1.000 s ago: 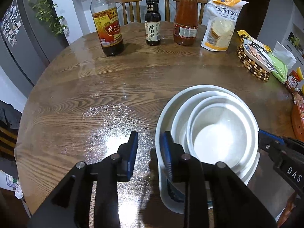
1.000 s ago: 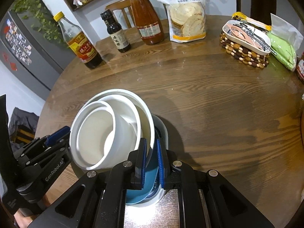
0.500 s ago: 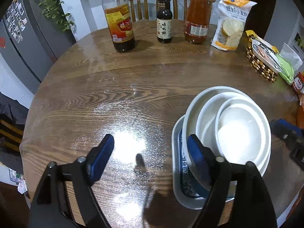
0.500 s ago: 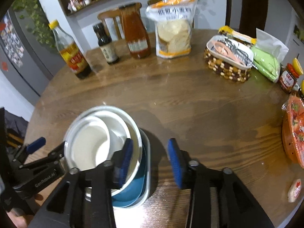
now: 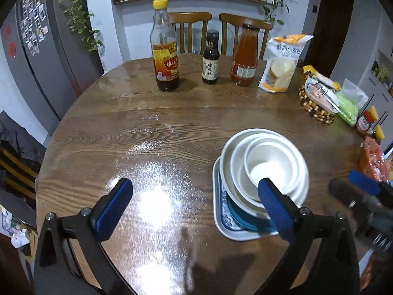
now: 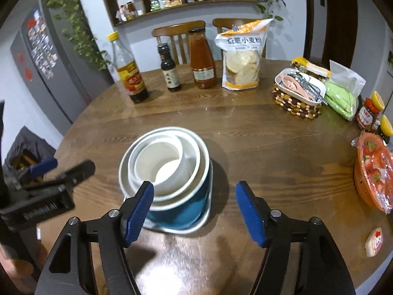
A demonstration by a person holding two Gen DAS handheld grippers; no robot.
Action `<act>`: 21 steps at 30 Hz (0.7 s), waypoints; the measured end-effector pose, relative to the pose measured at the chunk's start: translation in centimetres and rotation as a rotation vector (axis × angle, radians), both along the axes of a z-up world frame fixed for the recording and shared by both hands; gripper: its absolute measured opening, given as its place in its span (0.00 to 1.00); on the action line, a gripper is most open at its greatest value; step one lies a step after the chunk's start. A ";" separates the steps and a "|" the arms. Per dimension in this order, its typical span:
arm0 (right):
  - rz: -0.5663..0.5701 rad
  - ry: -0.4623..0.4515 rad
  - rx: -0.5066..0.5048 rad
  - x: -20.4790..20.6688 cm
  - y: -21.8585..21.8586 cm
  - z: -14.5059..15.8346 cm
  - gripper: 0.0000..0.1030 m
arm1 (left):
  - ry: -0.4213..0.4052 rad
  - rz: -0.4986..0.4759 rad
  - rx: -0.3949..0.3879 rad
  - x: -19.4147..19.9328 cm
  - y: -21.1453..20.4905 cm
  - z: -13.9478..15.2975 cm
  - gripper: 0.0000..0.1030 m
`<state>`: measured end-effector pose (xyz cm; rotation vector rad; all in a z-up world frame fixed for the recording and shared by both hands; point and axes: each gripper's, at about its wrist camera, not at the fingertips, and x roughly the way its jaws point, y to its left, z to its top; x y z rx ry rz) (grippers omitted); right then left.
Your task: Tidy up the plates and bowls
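Glossy white bowls (image 6: 169,169) nest round inside a blue bowl (image 6: 181,211) on a squarish tray (image 5: 222,226), beyond both the left gripper (image 5: 196,209) and right gripper (image 6: 195,211), whose padded jaws have just been opening, empty, above grained wood table (image 6: 270,147).

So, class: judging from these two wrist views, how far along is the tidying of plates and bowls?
Done: three white bowls sit nested in a blue bowl on the rectangular white plate. In hand: nothing; the left hand-held gripper and right hand-held gripper have just been opening, with nothing between their jaws. Left: no loose plates or bowls visible.
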<state>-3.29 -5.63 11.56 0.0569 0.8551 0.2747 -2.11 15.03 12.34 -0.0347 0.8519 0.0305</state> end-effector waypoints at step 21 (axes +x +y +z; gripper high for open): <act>0.077 0.077 0.000 -3.6 0.3 -2.2 0.70 | -0.043 -0.061 0.089 -6.4 -3.3 0.7 1.00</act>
